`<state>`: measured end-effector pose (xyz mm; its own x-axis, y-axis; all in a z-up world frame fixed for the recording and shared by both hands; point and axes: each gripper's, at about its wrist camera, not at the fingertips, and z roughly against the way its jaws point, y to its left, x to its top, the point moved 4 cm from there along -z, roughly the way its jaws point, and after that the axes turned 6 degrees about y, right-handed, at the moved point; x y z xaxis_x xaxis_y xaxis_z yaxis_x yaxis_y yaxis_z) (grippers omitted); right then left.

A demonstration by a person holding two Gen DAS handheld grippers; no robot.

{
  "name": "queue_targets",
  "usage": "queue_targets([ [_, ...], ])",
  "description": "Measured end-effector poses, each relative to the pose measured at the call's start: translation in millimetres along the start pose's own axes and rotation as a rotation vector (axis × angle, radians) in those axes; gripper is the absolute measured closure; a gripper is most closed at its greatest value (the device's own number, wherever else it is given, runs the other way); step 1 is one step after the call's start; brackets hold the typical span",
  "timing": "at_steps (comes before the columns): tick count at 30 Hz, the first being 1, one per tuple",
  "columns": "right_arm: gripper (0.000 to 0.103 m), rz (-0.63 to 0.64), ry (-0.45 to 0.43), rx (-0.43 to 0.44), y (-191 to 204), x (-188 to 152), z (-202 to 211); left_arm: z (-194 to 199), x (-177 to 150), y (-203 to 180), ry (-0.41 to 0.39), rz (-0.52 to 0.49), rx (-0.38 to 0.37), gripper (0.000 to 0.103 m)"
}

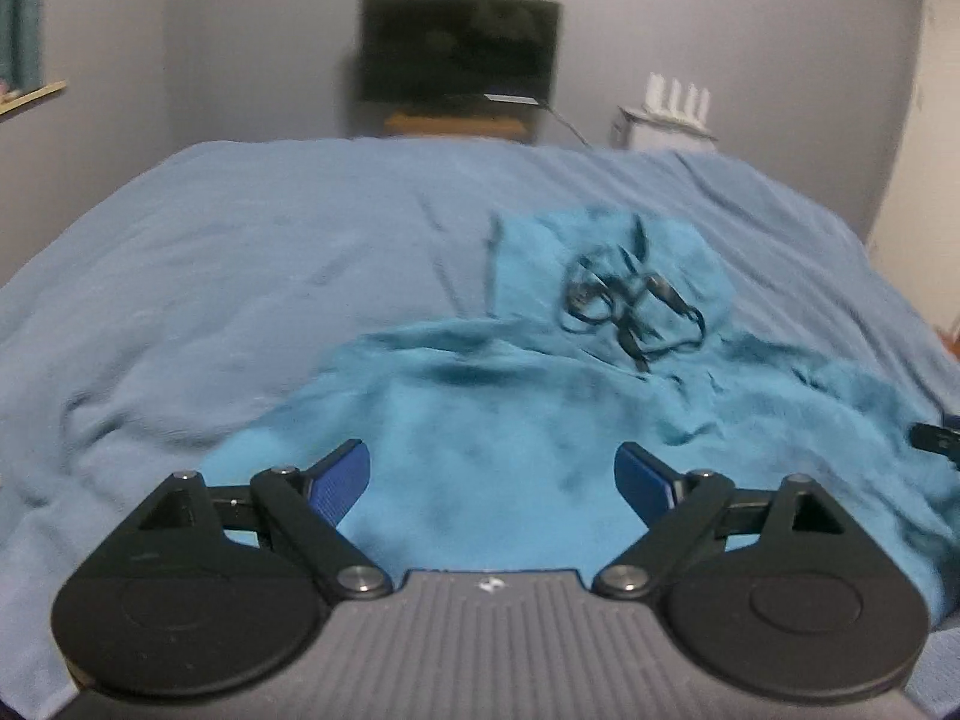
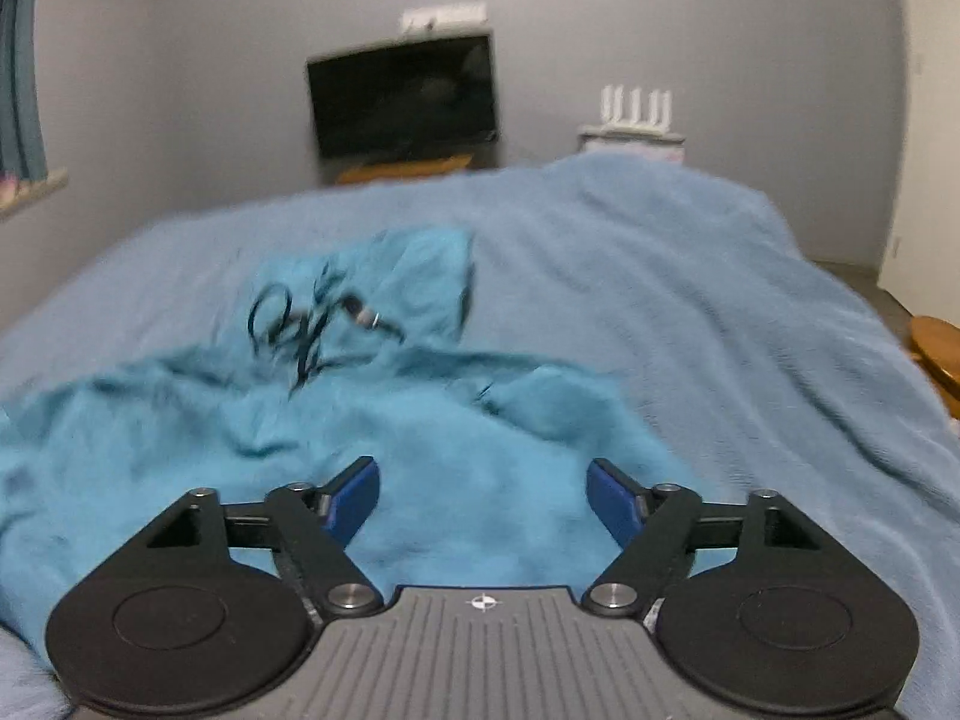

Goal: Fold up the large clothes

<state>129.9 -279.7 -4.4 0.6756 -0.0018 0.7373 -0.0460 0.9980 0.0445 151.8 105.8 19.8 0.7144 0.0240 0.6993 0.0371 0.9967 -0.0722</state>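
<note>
A teal hoodie [image 1: 480, 408] lies rumpled on the bed, its hood [image 1: 606, 258] at the far end with a tangled dark drawstring [image 1: 630, 300] on it. In the right wrist view the hoodie [image 2: 420, 438] fills the near left, with the drawstring [image 2: 306, 324] on the hood. My left gripper [image 1: 492, 474] is open and empty, just above the hoodie's body near its left side. My right gripper [image 2: 483, 498] is open and empty above the hoodie's right part. A bit of the right gripper [image 1: 936, 438] shows at the left wrist view's right edge.
A light blue blanket [image 1: 240, 252] covers the bed. A dark TV [image 1: 459, 45] on a wooden stand sits by the far wall. A white router [image 1: 678, 99] stands on a white unit to its right. A wooden stool [image 2: 939, 354] is beside the bed's right edge.
</note>
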Motion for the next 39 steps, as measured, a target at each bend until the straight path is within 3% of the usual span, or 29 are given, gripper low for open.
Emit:
queue_targets([
  [5,0.032,0.042,0.077,-0.001,22.5,-2.1,-52.0,-59.3,0.7,-27.3,0.050,-0.034,-0.013,0.015],
  [10,0.032,0.072,0.138,-0.030,34.9,-19.3,-111.9,-113.7,0.7,-15.2,0.082,0.021,0.044,0.015],
  [14,0.030,0.110,0.094,-0.047,35.5,-21.7,-131.1,-138.8,3.1,4.8,0.085,0.145,0.026,0.014],
  [16,0.034,0.123,0.069,-0.061,34.4,-16.1,-135.5,-144.1,2.3,10.4,0.071,0.174,0.018,0.014],
  [18,0.035,0.107,0.007,-0.046,36.0,-1.9,-129.7,-145.7,-2.4,10.6,0.053,0.164,0.017,0.012],
  [21,0.025,0.083,-0.129,0.045,38.5,23.6,-111.8,-149.3,-8.9,1.7,0.042,0.098,0.042,0.007],
  [22,0.025,0.091,-0.138,0.063,40.9,33.5,-114.9,-151.8,-9.4,-2.4,0.047,0.070,0.061,0.005],
  [27,0.025,0.100,-0.088,0.145,46.5,90.8,-175.3,-162.0,-11.2,-10.4,0.047,0.010,0.096,0.001],
  [30,0.025,0.070,-0.047,0.114,43.3,122.3,-224.9,-171.5,-14.9,-10.6,0.054,-0.004,0.105,0.000],
  [35,0.024,-0.139,-0.018,0.100,21.6,154.8,-290.9,-181.8,-16.9,-11.5,0.049,-0.009,0.105,0.000],
  [39,0.019,-0.297,0.022,0.173,6.3,165.2,-327.4,-186.8,-17.2,-10.0,0.043,-0.002,0.095,0.000],
])
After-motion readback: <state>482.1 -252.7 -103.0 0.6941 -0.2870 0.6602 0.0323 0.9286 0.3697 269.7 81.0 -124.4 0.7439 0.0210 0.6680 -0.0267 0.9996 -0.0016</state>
